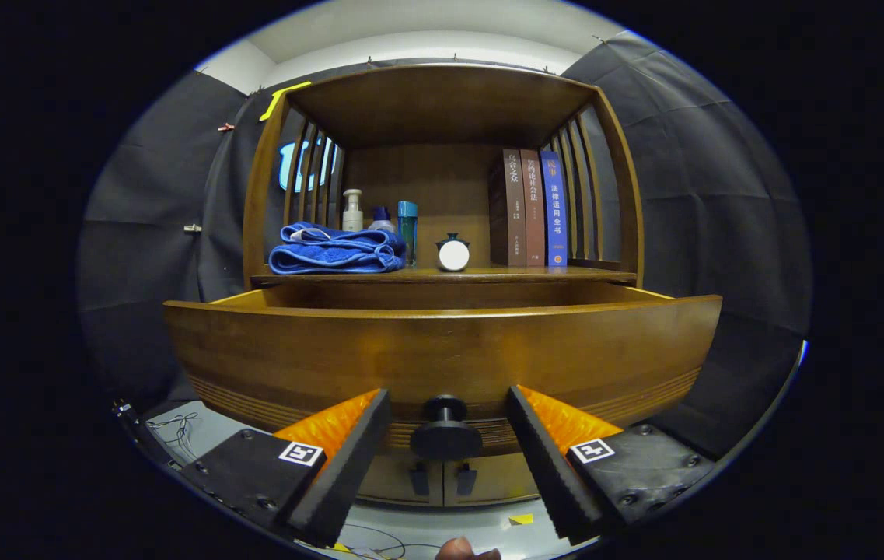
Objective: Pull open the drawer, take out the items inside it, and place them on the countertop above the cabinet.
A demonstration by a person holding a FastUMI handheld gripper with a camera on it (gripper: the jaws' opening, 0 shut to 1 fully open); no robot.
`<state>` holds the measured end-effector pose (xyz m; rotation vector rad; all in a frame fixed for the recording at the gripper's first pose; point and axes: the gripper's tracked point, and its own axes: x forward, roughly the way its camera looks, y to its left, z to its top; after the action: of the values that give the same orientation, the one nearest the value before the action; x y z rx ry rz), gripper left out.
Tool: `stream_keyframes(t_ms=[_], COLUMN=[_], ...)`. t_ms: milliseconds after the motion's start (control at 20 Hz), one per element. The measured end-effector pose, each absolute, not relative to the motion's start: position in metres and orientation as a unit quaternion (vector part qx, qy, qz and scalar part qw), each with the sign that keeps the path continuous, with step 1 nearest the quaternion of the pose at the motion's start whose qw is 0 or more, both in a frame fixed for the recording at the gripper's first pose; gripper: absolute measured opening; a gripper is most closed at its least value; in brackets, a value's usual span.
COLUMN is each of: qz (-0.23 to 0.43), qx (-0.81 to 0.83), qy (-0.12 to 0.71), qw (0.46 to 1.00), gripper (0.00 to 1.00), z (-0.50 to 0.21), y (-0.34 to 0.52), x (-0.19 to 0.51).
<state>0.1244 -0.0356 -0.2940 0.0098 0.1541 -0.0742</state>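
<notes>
a: the gripper (445,459) has its fingers spread apart, either side of the drawer knob (445,429) and not touching it

b: the drawer (442,354) already stands pulled out, so i'd judge the pull done. lift clear of the knob and rise over the front panel, staying level

a: its inside is hidden from here. above and beyond lies the countertop (480,275), with a folded blue towel (335,249), bottles and books on it
</notes>
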Motion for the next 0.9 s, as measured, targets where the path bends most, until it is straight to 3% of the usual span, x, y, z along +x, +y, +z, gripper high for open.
stream_keyframes(t_ms=[900], qz=[-0.044], qx=[-0.024], qy=[0.081], qw=[0.995], gripper=[1.00], z=[-0.307], y=[-0.038], x=[0.217])
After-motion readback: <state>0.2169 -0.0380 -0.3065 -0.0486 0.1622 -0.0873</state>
